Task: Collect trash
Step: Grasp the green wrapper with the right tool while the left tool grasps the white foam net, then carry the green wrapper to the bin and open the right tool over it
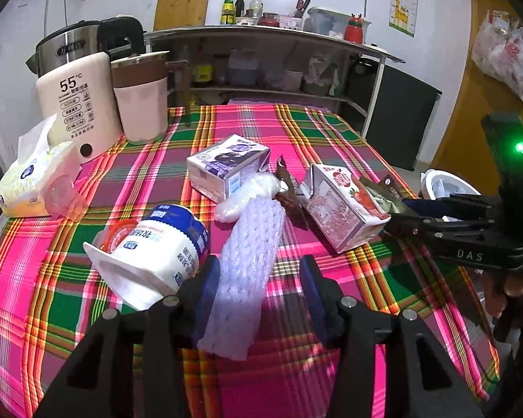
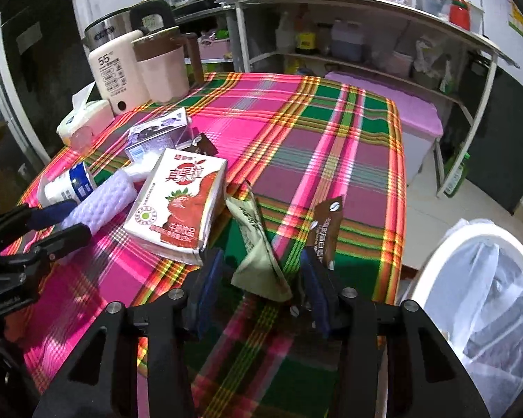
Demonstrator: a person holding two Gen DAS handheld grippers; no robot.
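My left gripper (image 1: 259,299) is spread around the white foam-mesh sleeve (image 1: 242,278), just left of the red strawberry milk carton (image 1: 341,205). My right gripper (image 2: 261,287) gapes around a pale green sachet (image 2: 258,261), right of that carton; the white lined bin (image 2: 477,299) stands further right.

A table under a pink-and-green plaid cloth (image 1: 296,122) carries a white foam net sleeve (image 1: 247,264), a strawberry milk carton (image 2: 181,202), a purple carton (image 1: 226,167), a white yogurt tub (image 1: 160,247), a tissue pack (image 1: 31,181) and two kettles (image 1: 143,97).

home kitchen | kettle (image 1: 73,97) | sauce bottles (image 1: 228,7) | steel shelf (image 1: 261,31)
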